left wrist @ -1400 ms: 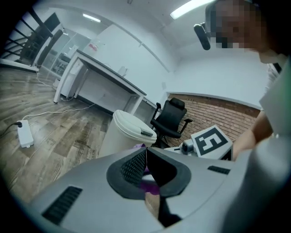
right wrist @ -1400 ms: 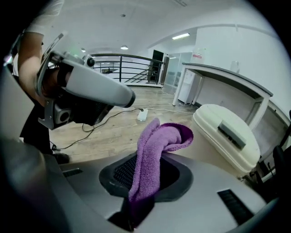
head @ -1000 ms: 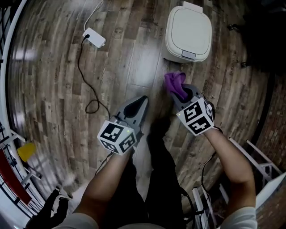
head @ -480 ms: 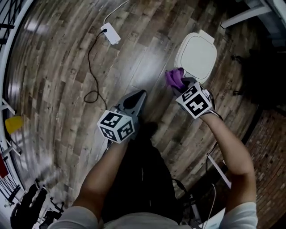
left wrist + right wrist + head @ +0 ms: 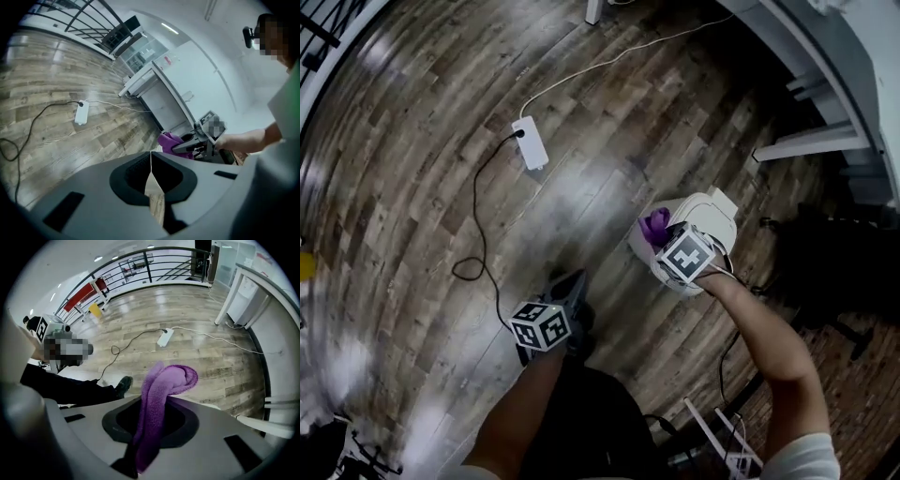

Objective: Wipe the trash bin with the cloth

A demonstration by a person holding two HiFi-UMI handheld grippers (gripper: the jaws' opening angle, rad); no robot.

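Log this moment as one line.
right tongs: shut on purple cloth, at trash bin | left tongs: shut, empty

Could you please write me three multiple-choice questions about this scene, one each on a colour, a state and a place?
1. What colour is the cloth held in the right gripper?
A. yellow
B. purple
C. white

2. How do the jaws of the left gripper stand?
A. together, with nothing between them
B. wide apart
C. shut on the cloth

3. Which gripper is at the trash bin?
A. the left gripper
B. the right gripper
C. both

Answers:
1 B: the right gripper view shows purple fabric clamped between its jaws.
2 A: in the left gripper view the jaw tips meet in a thin line and hold nothing.
3 B: in the head view the right gripper overlaps the white bin, while the left gripper is off to the side over bare floor.
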